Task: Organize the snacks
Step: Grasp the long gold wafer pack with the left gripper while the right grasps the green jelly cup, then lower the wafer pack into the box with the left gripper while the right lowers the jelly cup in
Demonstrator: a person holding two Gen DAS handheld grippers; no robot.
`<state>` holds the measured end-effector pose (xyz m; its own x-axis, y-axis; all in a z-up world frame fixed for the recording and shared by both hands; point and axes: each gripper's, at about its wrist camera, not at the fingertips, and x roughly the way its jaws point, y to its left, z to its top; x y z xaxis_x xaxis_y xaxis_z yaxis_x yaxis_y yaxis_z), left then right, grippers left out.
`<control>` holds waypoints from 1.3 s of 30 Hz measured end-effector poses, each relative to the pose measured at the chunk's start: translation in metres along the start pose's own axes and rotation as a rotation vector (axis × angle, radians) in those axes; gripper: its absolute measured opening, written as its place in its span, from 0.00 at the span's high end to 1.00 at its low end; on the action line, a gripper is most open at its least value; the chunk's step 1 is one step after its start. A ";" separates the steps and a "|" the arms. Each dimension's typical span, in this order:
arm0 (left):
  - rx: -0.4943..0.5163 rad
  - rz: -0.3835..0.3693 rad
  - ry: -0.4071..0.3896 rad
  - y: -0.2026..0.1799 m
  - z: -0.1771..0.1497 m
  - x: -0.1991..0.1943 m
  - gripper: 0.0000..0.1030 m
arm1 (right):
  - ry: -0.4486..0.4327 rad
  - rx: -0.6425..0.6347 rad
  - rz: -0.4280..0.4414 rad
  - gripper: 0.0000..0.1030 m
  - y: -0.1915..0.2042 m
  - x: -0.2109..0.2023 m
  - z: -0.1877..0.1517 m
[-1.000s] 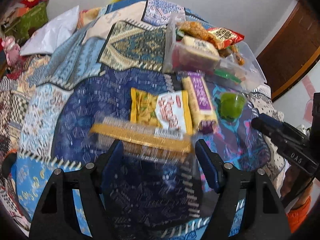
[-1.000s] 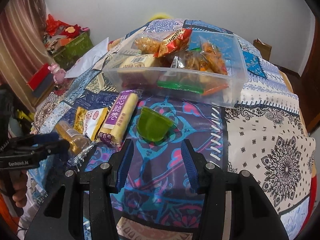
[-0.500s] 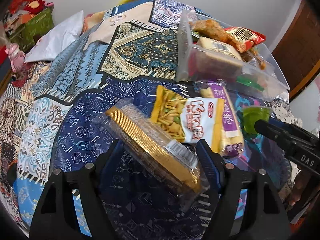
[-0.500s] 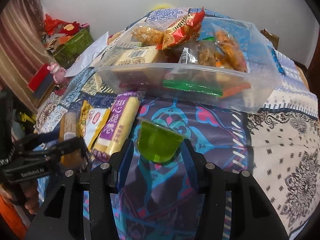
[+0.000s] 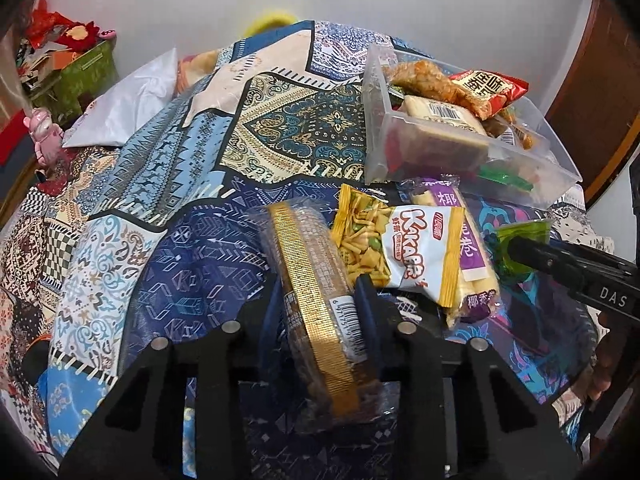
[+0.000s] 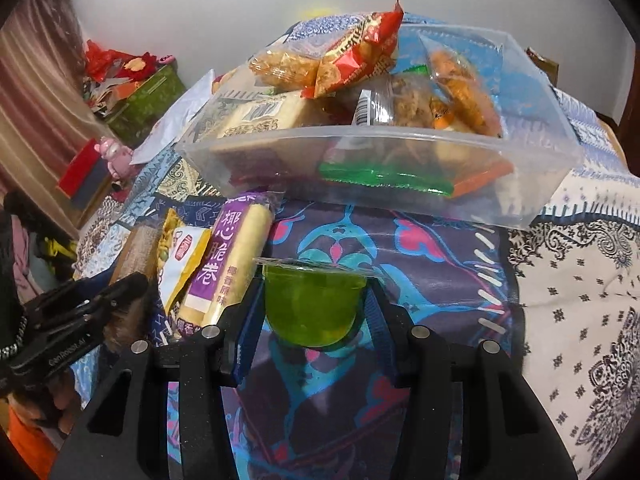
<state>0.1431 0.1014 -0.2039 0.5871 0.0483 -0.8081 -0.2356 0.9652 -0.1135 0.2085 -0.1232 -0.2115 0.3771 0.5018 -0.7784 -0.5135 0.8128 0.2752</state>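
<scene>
1. Snacks are split three ways: two are held in tongs, two lie loose on the patterned cloth of the bed, and the rest sit in the clear bin.
2. Left tongs: the jaws have just been closing, and the gold-edged biscuit pack is now pinched between them, on edge and tilted.
3. Right tongs: the green jelly cup is clamped at its sides, upright, film lid on top.
4. Judged step: both items are to be lifted and carried to the bin. The long pack is gripped near one end, so sag or swing is likely; a slow, straight lift is advised. The cup should be kept level.
5. Just beyond, the Kakapr bag and the purple wafer roll lie touching, close beside both tongs; they could be dragged along.
6. Farther off, the bin's near wall must be cleared. The left half is piled high; open room appears at its right end.
</scene>
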 end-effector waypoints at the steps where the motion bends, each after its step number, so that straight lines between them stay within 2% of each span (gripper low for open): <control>1: -0.003 0.000 -0.001 0.001 0.000 -0.002 0.67 | -0.005 0.000 0.000 0.56 -0.001 -0.002 0.000; 10: 0.014 0.004 -0.065 -0.006 0.004 -0.034 0.68 | -0.104 0.009 0.003 0.56 -0.004 -0.039 0.006; 15: 0.038 -0.017 -0.131 -0.018 0.019 -0.055 0.69 | -0.167 0.004 -0.015 0.56 -0.002 -0.057 0.013; 22: 0.069 -0.060 -0.197 -0.039 0.041 -0.075 0.69 | -0.208 0.005 -0.016 0.56 -0.004 -0.069 0.020; 33: 0.107 -0.130 -0.270 -0.077 0.089 -0.078 0.69 | -0.283 0.017 -0.057 0.56 -0.021 -0.089 0.042; 39: 0.121 -0.159 -0.281 -0.098 0.117 -0.063 0.69 | -0.319 0.048 -0.080 0.56 -0.039 -0.094 0.058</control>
<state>0.2198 0.0336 -0.0741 0.8032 -0.0526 -0.5933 -0.0406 0.9889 -0.1427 0.2373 -0.1852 -0.1161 0.6412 0.4974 -0.5844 -0.4389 0.8624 0.2524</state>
